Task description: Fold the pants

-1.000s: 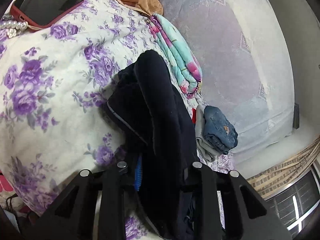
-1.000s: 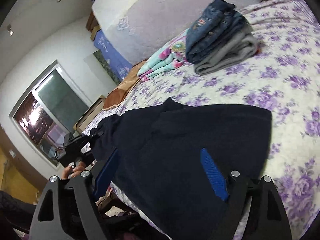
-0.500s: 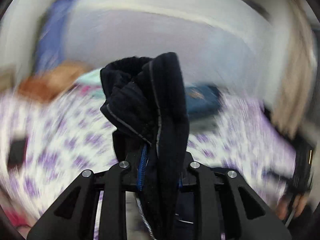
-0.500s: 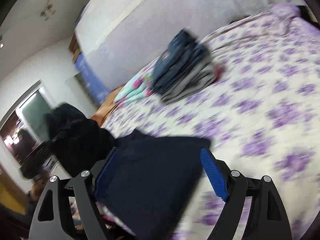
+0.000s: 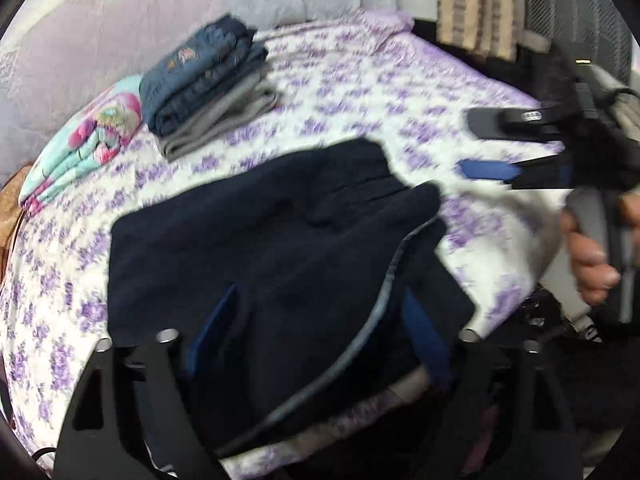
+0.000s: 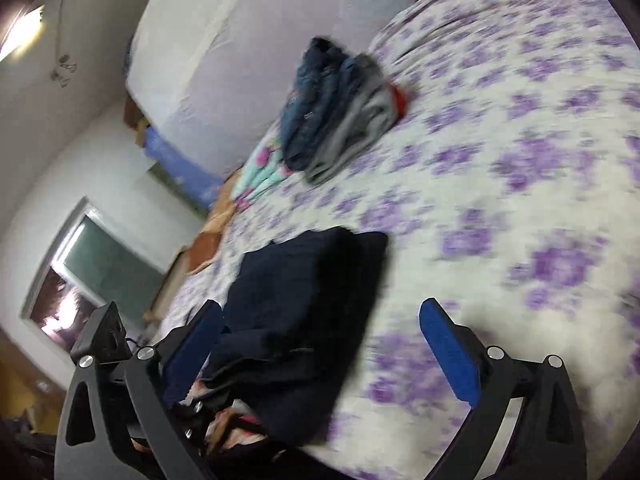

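Note:
The dark navy pants point(image 5: 256, 240) lie folded on the purple-flowered bed sheet point(image 5: 360, 92), near the bed's front edge. My left gripper point(image 5: 316, 320) is open just over the pants' near end, its blue pads wide on either side of the cloth. My right gripper point(image 6: 320, 332) is open and empty, to the right of the pants point(image 6: 304, 304). It also shows in the left wrist view point(image 5: 492, 148), held in a hand at the right.
A stack of folded jeans and grey trousers point(image 5: 208, 80) sits at the back of the bed, with a turquoise floral bundle point(image 5: 84, 140) beside it. A pale headboard point(image 5: 120, 20) rises behind. A window point(image 6: 92, 264) is at the left.
My left gripper carried the bunched pants end over and laid it down on the rest, then opened. My right gripper stayed open and drew away to the right.

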`<state>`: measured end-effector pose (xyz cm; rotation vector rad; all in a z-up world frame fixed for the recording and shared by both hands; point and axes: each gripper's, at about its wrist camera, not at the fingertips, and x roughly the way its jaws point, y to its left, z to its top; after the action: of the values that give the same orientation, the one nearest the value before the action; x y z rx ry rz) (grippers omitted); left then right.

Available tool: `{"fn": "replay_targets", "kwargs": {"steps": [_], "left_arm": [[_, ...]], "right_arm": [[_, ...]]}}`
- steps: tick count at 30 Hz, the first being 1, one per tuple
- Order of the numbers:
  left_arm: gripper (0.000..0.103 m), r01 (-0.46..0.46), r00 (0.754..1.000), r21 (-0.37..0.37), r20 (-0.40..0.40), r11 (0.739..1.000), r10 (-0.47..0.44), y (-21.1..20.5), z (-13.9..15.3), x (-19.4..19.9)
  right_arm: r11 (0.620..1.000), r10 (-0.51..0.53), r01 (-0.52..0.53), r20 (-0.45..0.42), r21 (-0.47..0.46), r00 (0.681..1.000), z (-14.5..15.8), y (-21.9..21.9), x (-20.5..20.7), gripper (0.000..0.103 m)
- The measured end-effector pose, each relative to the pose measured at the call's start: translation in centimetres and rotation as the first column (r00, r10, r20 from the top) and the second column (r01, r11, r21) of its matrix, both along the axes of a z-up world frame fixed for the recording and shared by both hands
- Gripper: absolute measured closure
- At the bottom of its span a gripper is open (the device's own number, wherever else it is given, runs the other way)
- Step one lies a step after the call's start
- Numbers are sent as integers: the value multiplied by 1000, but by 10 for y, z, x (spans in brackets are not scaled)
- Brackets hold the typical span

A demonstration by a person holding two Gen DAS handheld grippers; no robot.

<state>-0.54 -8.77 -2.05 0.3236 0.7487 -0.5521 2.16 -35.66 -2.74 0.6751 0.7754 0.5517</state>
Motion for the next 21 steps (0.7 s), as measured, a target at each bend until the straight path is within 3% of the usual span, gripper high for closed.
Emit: {"fn": "replay_targets", "kwargs": {"steps": [2,4,5,6,7,9,10,12,13,14,17,19,21], "left_arm": [[5,25,999,-44,26,999,-24,-1,12,-8],[5,7,1000,-59,-28,998,-8,4,3,5],[5,-12,996,-77,-91,997,5,8,-7,17],[6,-39,986,-89,-165,995,24,12,-20,28],[6,-50,977,-108,-210,993,26,16,-28,32],[7,-27,976,-163,-215,986,-9,22,-27,27],[7,29,974,-202,-213,979,-73,22,-21,18],[7,72,975,-200,-191,977,-111,20,-17,9],[7,64,971,-184,-214,981,-104,20,-25,12],[7,53,962,-193,-253,980,-102,22,-35,18],[7,54,962,-223,-249,973,-111,25,-37,19],[7,72,969,-243,-212,967,-125,32,-23,9],[7,75,978,-268,-169,961,-123,45,-11,1]], "right_arm": [[999,43,-44,-11,-31,999,4,17,9,3],[986,62,-70,-54,-151,997,-3,41,19,5],[972,82,-102,-105,-211,991,-13,56,25,25],[968,111,-137,-132,-209,985,-18,63,26,38],[964,130,-162,-156,-209,979,-25,71,26,46],[959,123,-146,-107,-241,987,-14,70,16,57],[961,130,-148,-89,-235,987,-7,67,11,62],[953,144,-160,-81,-257,986,4,63,4,62],[942,132,-159,-108,-297,985,-2,63,5,57],[932,121,-162,-144,-323,982,-11,64,8,41],[956,104,-155,-208,-250,973,-27,52,17,39],[933,54,-101,-140,-346,989,-1,53,9,39],[921,18,-11,15,-390,1000,38,51,-2,39]]}}
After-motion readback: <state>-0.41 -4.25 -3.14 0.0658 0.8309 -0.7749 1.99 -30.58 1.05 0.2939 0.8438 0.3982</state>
